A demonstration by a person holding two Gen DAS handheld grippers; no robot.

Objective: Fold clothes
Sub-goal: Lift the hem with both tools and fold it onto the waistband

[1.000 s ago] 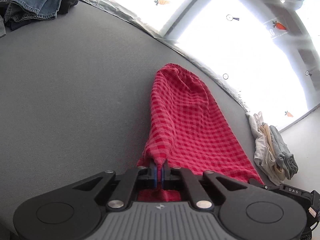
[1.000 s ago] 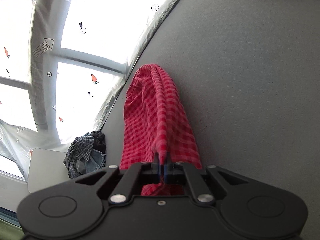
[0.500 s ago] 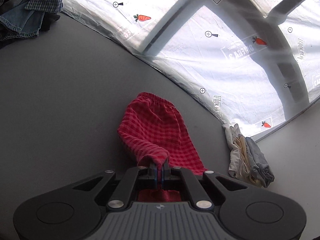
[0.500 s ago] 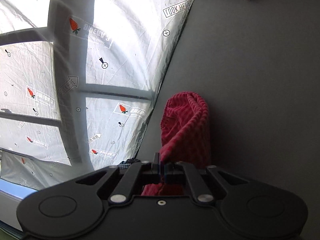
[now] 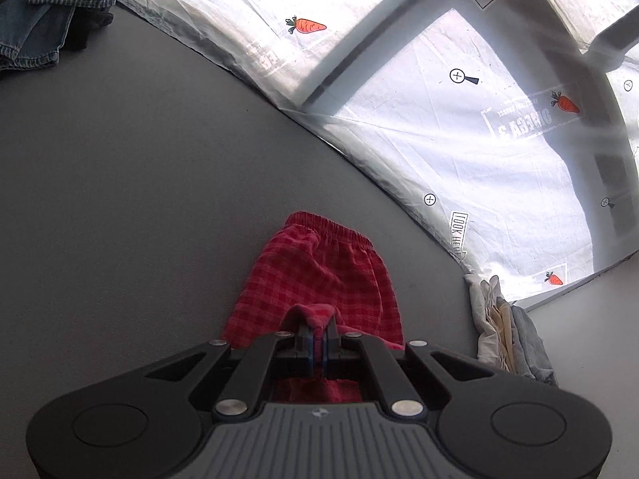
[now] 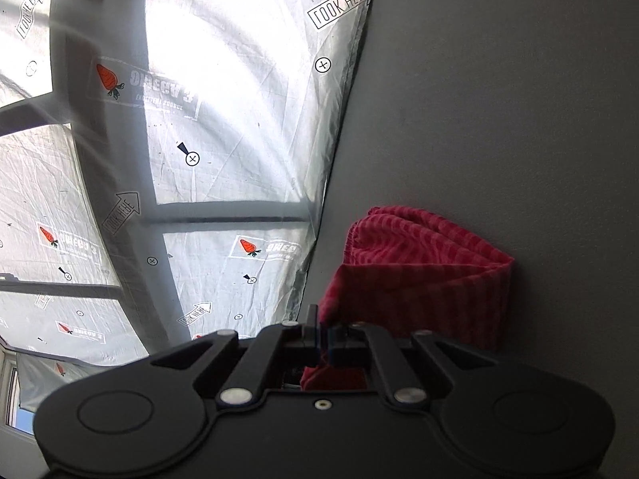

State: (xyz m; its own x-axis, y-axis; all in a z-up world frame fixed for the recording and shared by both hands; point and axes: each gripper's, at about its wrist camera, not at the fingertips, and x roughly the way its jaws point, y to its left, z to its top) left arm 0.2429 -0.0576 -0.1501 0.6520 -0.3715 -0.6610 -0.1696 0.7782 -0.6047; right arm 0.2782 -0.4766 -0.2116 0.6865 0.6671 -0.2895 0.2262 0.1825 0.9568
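Pinching hem corners of red checked shorts (image 5: 319, 275), left gripper (image 5: 318, 333) and right gripper (image 6: 322, 333) are folding them on gray table (image 5: 139, 183); waistband at 12 o'clock, bare surface toward 9 o'clock.

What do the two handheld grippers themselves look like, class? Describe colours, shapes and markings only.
The left gripper is matte black, with two round lobes, angled linkage bars with silver rivets, a ribbed grey panel bearing a small logo, and blue-edged jaws. The right gripper has the same black lobed body, bars and rivets, but a plain black centre with one small screw. No cables or sleeves show.
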